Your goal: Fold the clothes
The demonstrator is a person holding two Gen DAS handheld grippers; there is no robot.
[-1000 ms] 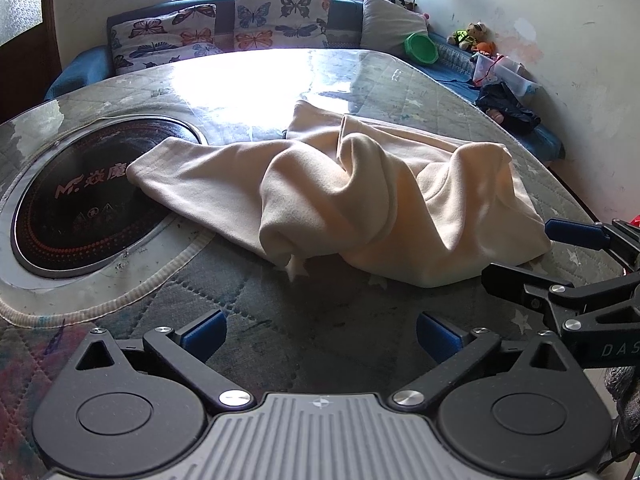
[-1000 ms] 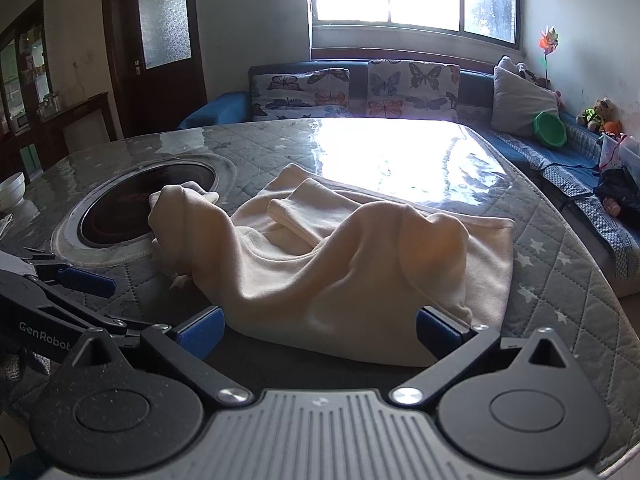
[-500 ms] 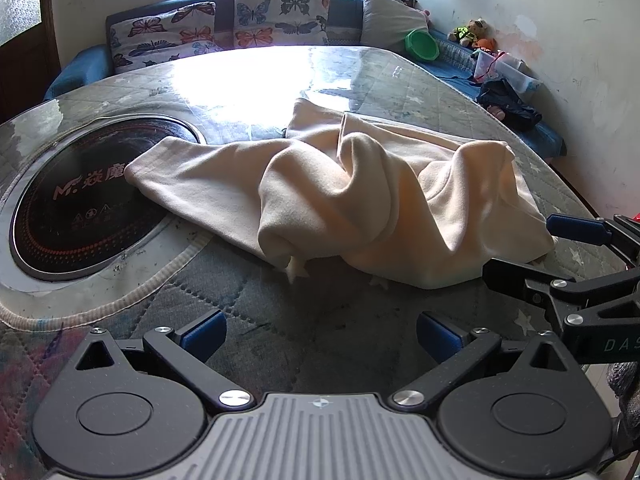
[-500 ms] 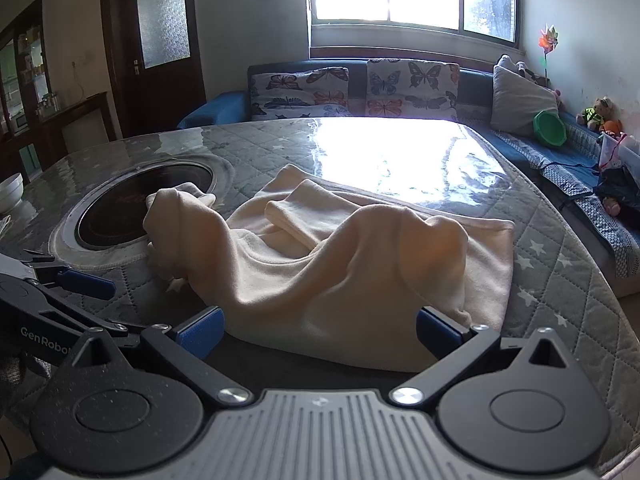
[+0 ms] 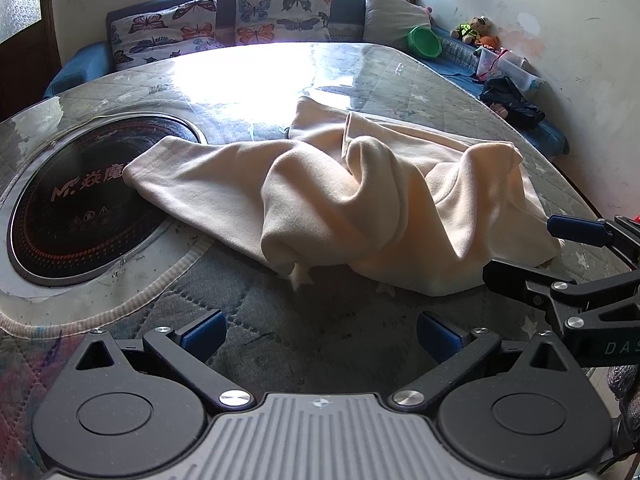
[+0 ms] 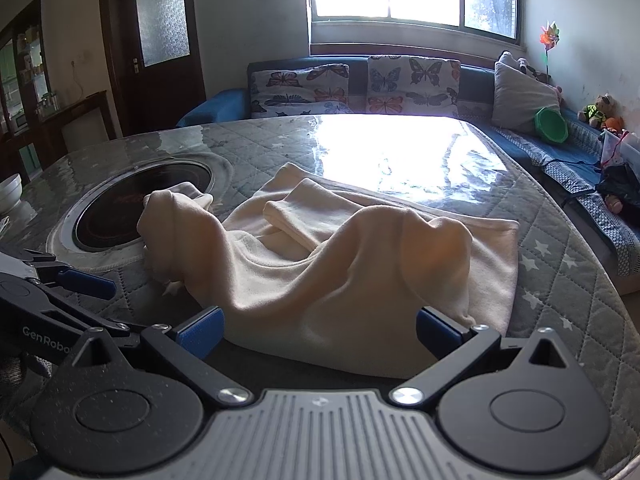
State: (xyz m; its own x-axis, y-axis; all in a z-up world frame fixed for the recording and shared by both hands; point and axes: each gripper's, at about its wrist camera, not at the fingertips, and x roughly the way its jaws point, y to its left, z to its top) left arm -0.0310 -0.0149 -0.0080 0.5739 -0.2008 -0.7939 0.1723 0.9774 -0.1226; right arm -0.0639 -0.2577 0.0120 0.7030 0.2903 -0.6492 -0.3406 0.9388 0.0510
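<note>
A crumpled cream garment [image 5: 360, 204] lies bunched on the quilted desk [image 5: 248, 320], one end draped over the round black cooktop [image 5: 80, 200]. The left claw [image 5: 318, 334] and right claw [image 6: 318, 330] are both spread wide, apparently just short of the cloth.

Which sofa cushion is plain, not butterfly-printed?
The grey cushion at the sofa's right end, beside the green bowl; the two cushions left of it carry butterfly prints.
</note>
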